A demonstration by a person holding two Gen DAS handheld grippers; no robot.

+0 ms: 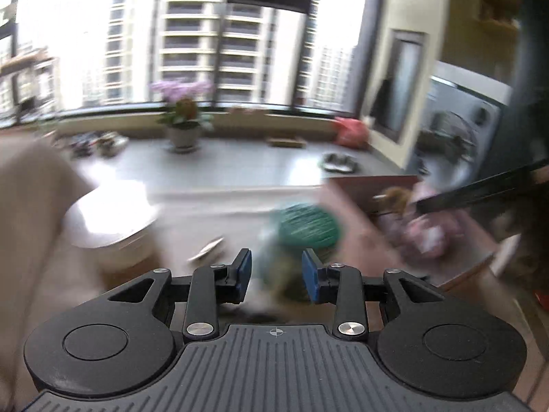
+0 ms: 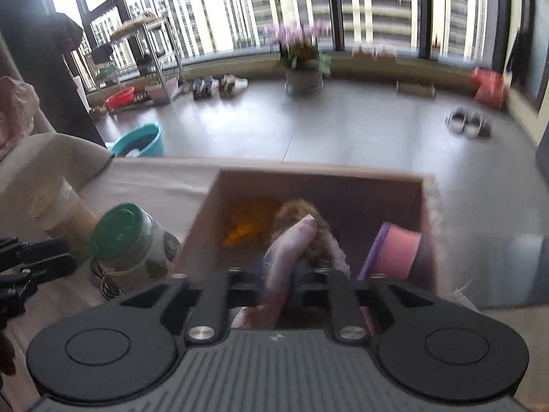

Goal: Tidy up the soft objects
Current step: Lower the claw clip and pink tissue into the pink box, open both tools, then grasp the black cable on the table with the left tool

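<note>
The pink plush toy (image 2: pixel 291 240) sits pinched between the right gripper (image 2: pixel 279 279) fingers over the cardboard box (image 2: pixel 322 175); the left gripper (image 1: pixel 276 271) fingers gape wide, holding nothing, near a green-lidded jar (image 1: pixel 305 223).

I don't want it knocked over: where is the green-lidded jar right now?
The green-lidded jar stands on the table, left of the cardboard box in the right wrist view. In the left wrist view it sits just ahead of the open left gripper.
</note>
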